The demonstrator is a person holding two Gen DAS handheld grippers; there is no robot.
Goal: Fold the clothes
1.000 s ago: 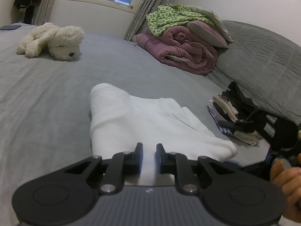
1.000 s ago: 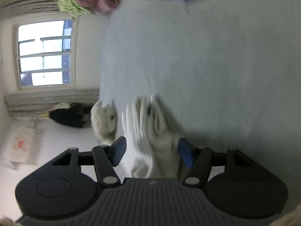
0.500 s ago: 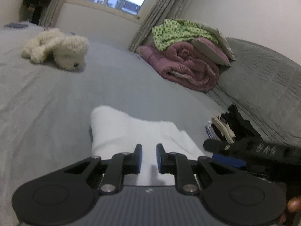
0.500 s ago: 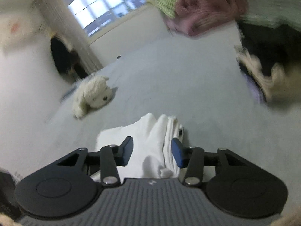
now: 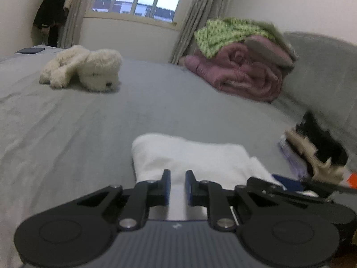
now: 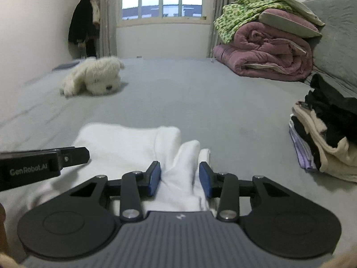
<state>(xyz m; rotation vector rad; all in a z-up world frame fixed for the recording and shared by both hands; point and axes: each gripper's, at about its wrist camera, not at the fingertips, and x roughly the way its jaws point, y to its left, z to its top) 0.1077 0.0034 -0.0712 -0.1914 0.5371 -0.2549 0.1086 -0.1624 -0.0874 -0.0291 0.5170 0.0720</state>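
Folded white garment gripped at its near edge on the grey bed

The white garment [image 6: 125, 143] lies folded on the bed [image 6: 200, 93]. The right gripper [image 6: 179, 179] is closing around a bunched fold, probably to lift it. The left gripper [image 5: 177, 187], fingers narrowly apart, seems to pin cloth. The stack of folded clothes [image 6: 321, 138] waits well to the right.

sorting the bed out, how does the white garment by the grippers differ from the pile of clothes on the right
The white garment is one piece in one colour; the pile of clothes is several pieces, black, cream and lilac.

The white garment lies low on the sheet with loose bunched folds at its right end; the pile of clothes is stacked higher in layers.

The white garment sits between both hand-held grippers' fingers; nothing touches the pile of clothes.

Both rest on the grey bed.
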